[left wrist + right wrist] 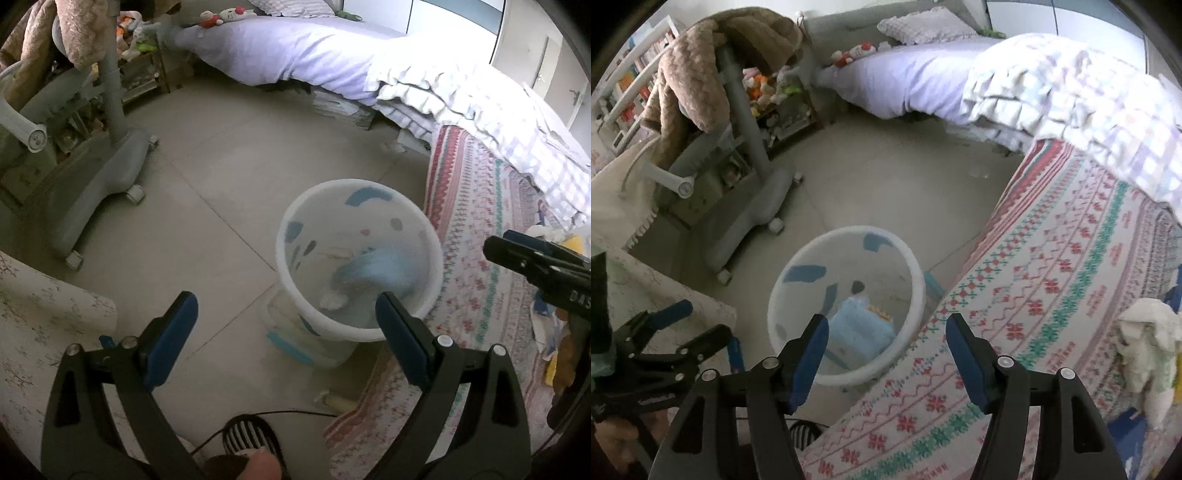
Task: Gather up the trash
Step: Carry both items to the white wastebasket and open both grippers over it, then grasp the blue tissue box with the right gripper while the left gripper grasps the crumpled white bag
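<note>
White plastic bin on the tiled floor, hard against the edge of the patterned bedspread; light, stiff-walled, easy to tip if knocked at the rim. Below and just ahead of both tools, mouth open upward.

Inside the bin, a pale blue soft packet, crumpled and light, likely film or padded plastic; blurred in the left wrist view, so perhaps mid-fall rather than settled. Best pinched across a fold, not on the flat, since slick film slides between flat pads. Beside it a small white wad, tissue-like, soft and nearly weightless.

On the bedspread at far right, well apart from the bin, a crumpled white cloth or paper heap: limp, compressible, probably next to go. Grip at a raised bunch near the top so the rest trails up with it.

On the floor near the bin's foot, a small pale tube-shaped scrap, light and rollable; approach from above, across the short axis.

Left gripper spread wide, nothing between the blue pads, hanging over the bin's near rim. Right gripper also parted and empty, over the bin's edge where it meets the bedspread.
</note>
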